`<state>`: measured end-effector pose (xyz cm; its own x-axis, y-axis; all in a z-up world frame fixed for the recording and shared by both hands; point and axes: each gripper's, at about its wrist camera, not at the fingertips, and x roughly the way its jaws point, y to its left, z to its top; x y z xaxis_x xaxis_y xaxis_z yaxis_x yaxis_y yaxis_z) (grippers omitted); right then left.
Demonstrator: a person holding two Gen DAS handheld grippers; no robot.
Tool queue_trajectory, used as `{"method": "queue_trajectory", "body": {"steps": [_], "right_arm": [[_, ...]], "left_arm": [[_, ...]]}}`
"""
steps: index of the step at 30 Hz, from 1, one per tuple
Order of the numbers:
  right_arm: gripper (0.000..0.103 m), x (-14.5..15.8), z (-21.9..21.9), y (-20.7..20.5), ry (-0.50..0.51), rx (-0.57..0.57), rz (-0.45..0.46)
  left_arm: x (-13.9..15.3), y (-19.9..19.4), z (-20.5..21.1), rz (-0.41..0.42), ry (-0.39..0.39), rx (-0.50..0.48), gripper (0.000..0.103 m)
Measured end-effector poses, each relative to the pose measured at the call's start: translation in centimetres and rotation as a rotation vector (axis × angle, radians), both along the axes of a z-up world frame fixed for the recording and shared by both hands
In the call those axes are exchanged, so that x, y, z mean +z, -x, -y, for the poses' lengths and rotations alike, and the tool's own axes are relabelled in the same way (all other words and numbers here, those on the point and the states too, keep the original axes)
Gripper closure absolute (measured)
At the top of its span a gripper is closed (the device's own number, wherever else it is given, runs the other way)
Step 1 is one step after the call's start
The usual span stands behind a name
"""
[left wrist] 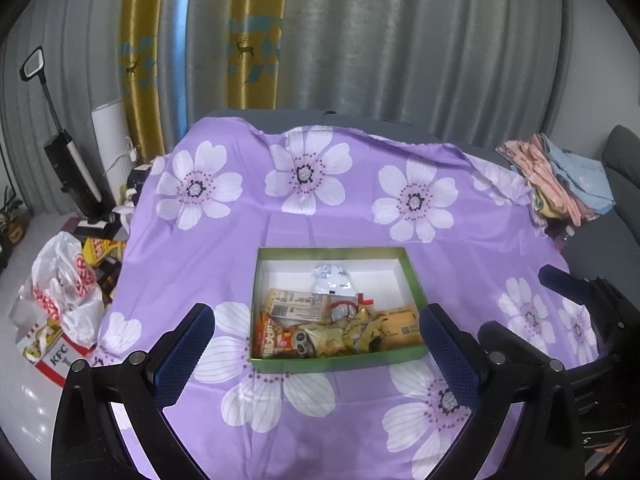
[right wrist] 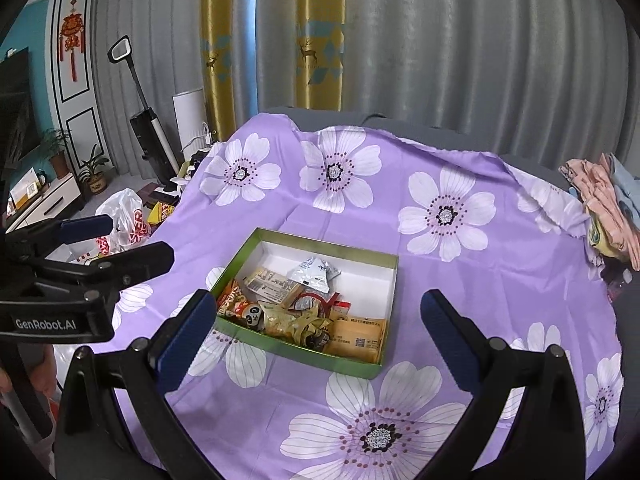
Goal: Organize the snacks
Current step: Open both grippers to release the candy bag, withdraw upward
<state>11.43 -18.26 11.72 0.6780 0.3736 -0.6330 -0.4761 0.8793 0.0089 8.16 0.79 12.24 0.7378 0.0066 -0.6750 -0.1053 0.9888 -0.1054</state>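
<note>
A green box (left wrist: 276, 364) (right wrist: 356, 369) with a white inside sits on the purple flowered cloth (left wrist: 224, 256) (right wrist: 360, 208). It holds several snack packets: a silver pouch (left wrist: 332, 278) (right wrist: 314, 272), an orange bag (left wrist: 272, 338), a panda packet (right wrist: 252, 314), yellow packets (right wrist: 360, 338). My left gripper (left wrist: 316, 320) hovers just before the box's near edge, open and empty; it also shows in the right wrist view (right wrist: 124, 240), left of the box. My right gripper (right wrist: 316, 308) is open and empty, above the box's near side; it appears in the left wrist view (left wrist: 532, 300) at the right.
Folded clothes (left wrist: 556, 176) (right wrist: 604, 204) lie at the table's right edge. On the floor to the left are a plastic bag (left wrist: 66, 280) (right wrist: 124, 220), a KFC box (left wrist: 52, 354) and an upright vacuum (left wrist: 72, 160) (right wrist: 152, 144). Curtains hang behind. A hand (right wrist: 8, 380) shows low left.
</note>
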Motion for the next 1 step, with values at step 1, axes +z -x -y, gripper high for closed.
{"method": "queue_trajectory", "body": {"steps": [1], "right_arm": [[0.000, 0.01, 0.03, 0.04, 0.000, 0.000, -0.001]], "left_arm": [[0.00, 0.01, 0.00, -0.001, 0.000, 0.002, 0.001]]}}
